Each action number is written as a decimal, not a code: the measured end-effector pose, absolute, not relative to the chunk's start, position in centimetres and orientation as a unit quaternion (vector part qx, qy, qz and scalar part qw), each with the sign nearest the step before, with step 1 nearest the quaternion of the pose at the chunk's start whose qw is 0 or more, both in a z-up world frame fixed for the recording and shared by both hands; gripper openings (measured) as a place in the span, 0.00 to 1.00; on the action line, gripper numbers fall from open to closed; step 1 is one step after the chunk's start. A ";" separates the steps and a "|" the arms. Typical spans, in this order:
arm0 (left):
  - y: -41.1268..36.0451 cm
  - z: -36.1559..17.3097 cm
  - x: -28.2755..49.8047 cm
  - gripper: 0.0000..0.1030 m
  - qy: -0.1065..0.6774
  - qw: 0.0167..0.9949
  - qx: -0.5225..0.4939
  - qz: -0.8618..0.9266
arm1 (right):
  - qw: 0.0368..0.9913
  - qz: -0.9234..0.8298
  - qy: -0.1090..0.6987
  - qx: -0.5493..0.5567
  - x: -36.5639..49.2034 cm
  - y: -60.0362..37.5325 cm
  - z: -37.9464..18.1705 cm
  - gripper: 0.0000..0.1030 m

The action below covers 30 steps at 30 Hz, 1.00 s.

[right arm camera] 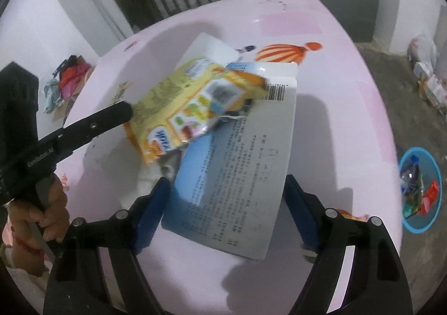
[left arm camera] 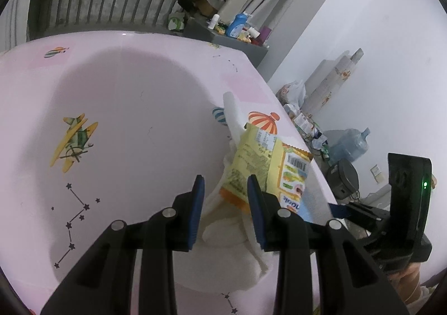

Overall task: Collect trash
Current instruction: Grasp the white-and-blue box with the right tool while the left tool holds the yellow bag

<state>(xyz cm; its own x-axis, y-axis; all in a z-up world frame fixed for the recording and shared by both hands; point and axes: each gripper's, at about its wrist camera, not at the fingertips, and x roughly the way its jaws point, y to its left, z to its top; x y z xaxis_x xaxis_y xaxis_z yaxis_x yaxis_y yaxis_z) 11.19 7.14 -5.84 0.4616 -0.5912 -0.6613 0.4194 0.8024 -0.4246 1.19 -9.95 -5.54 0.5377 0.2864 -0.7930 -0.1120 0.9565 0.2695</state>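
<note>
A pink table (left arm camera: 125,86) printed with planes, stars and balloons fills both views. Its left half lies bare under a broad shadow, and its far edge runs just in front of a railing (left arm camera: 111,2). Its right edge drops to a floor crowded with bags, rolls and a water jug (left arm camera: 350,144).

On the table's right part lies a pile of trash. The largest piece is a flat blue-and-white package (right arm camera: 240,175) with printed text and a barcode, flat on the table. A yellow snack wrapper (right arm camera: 192,102) lies tilted across its far end, and white crumpled tissue (left arm camera: 232,220) sits under and beside both.

The right gripper (right arm camera: 226,203) stands with its jaws wide, one on either side of the near end of the flat package; the pads do not seem to press it. The left gripper (left arm camera: 225,203) has its jaws partly closed with the wrapper's orange corner and the tissue between them; whether the pads truly pinch I cannot tell.

Only the right wrist view shows a blue basin (right arm camera: 420,189) on the floor past the table's right edge, holding bottles and wrappers, and a hand (right arm camera: 42,211) on the left tool's grip. Only the left wrist view shows the jug and a grey cabinet (left arm camera: 237,41) with bottles
</note>
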 end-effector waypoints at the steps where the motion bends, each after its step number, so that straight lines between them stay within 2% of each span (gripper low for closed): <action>1: 7.3 -5.9 11.2 0.30 0.427 0.848 -0.102 -0.297 | 0.872 0.111 0.467 0.099 1.0 -10.6 -5.6 0.74; 8: 7.7 -6.8 12.3 0.31 0.456 0.831 -0.120 -0.295 | 0.874 0.089 0.458 0.138 -0.1 -14.0 -5.5 0.74; 9: 7.7 -7.2 12.7 0.37 0.469 0.823 -0.126 -0.293 | 0.874 0.088 0.456 0.144 -0.1 -14.3 -5.5 0.74; 12: 7.6 -7.8 13.5 0.44 0.491 0.815 -0.131 -0.280 | 0.874 0.089 0.454 0.147 -0.1 -14.0 -5.5 0.74; 19: 7.9 -8.1 14.4 0.45 0.513 0.768 -0.201 -0.328 | 0.879 0.086 0.451 0.127 -0.5 -13.6 -5.4 0.74; 30: 6.3 -5.3 11.8 0.44 0.435 0.792 -0.187 -0.386 | 0.884 0.087 0.445 0.117 -0.5 -13.4 -5.5 0.74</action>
